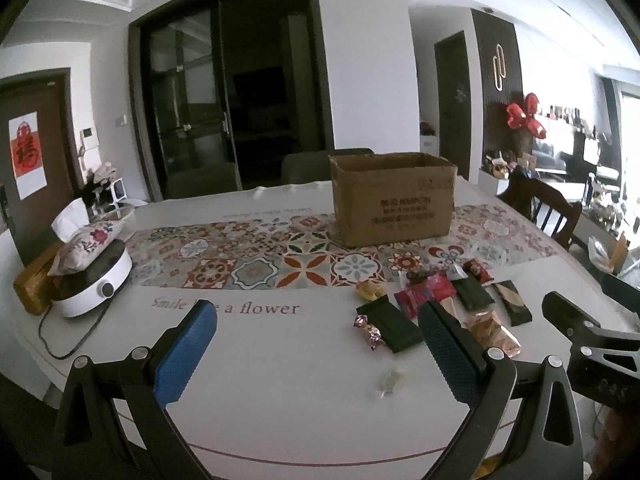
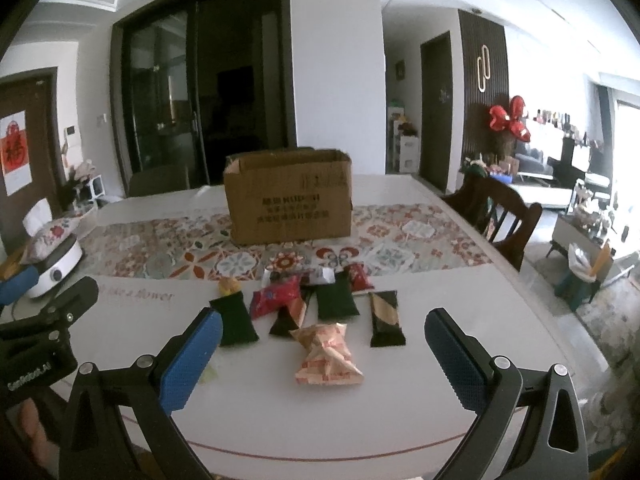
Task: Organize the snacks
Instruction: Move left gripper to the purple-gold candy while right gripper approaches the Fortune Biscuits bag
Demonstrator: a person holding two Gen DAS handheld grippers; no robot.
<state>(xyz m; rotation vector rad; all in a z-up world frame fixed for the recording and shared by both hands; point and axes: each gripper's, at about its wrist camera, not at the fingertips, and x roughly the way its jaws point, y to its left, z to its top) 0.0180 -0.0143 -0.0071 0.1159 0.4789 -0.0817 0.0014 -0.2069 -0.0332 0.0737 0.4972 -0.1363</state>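
An open cardboard box stands upright on the patterned runner. In front of it several snacks lie on the white tablecloth: dark green packets, a red packet, a pink-white wrapped snack, a brown-black bar and small wrapped candies. A pale candy lies nearest my left gripper. My left gripper is open and empty above the cloth, left of the snacks. My right gripper is open and empty, hovering in front of the pink-white snack.
A white cooker with a floral tissue pouch on top sits at the table's left, its cord trailing on the cloth. A wooden chair stands at the right edge. Another chair stands behind the box.
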